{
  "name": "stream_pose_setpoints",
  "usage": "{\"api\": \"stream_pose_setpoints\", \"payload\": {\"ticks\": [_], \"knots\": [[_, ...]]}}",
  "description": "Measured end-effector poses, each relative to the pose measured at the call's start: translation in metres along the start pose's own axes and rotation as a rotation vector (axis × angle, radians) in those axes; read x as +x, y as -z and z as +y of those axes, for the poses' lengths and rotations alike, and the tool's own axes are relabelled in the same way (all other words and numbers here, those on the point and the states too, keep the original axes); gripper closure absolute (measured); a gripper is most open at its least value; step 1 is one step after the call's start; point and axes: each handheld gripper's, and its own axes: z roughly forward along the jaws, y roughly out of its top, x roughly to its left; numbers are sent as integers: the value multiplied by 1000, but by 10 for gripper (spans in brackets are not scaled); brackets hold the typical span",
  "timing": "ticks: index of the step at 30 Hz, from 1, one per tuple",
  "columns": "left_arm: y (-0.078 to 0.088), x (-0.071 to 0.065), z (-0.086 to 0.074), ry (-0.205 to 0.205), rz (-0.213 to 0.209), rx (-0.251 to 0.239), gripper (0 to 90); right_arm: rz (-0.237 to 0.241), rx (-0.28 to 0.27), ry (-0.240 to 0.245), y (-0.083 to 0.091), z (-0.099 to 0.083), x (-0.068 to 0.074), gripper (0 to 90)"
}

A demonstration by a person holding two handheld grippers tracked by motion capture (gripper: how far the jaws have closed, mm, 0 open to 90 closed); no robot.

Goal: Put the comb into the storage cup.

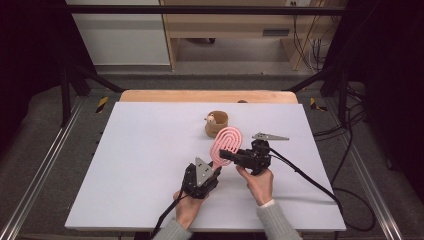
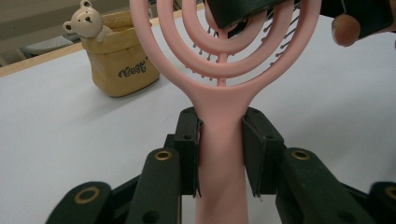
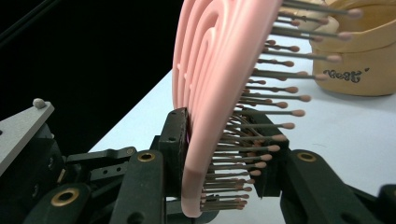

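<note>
I am holding the pink hairbrush [image 1: 226,143], light, stiff plastic with springy pins, above the table's [image 1: 140,165] near centre, the left gripper [image 2: 219,140] clamping its smooth handle, the right gripper [image 3: 219,154] closing on the head's edge, pins against one pad, near the bear pouch [image 1: 216,123].

Hairbrush [image 1: 226,143] sits mid-table [image 1: 140,165], up off the surface, between the 2 grippers. Left gripper [image 1: 214,169] is at its handle end, nearer the person; right gripper [image 1: 226,156] comes in from the right onto the head's near edge, bristles facing right. Holder w/ bear figure [image 1: 216,123] stands on the table just behind the brush head. Metal plate [image 1: 270,136] lies flat on the table to the right of the head, behind the right gripper.
</note>
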Motion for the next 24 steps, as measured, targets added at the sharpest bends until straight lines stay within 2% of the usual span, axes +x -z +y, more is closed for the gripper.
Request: {"api": "stream_pose_setpoints", "payload": {"ticks": [15,19,24], "knots": [[5,1,7,-14,-23,-18,676,21,-30,37,7,2,4,640],[6,2,9,-11,-38,-21,642,12,-37,48,9,3,5,642],[11,5,13,14,-76,-30,554,1,-43,60,11,4,5,643]]}}
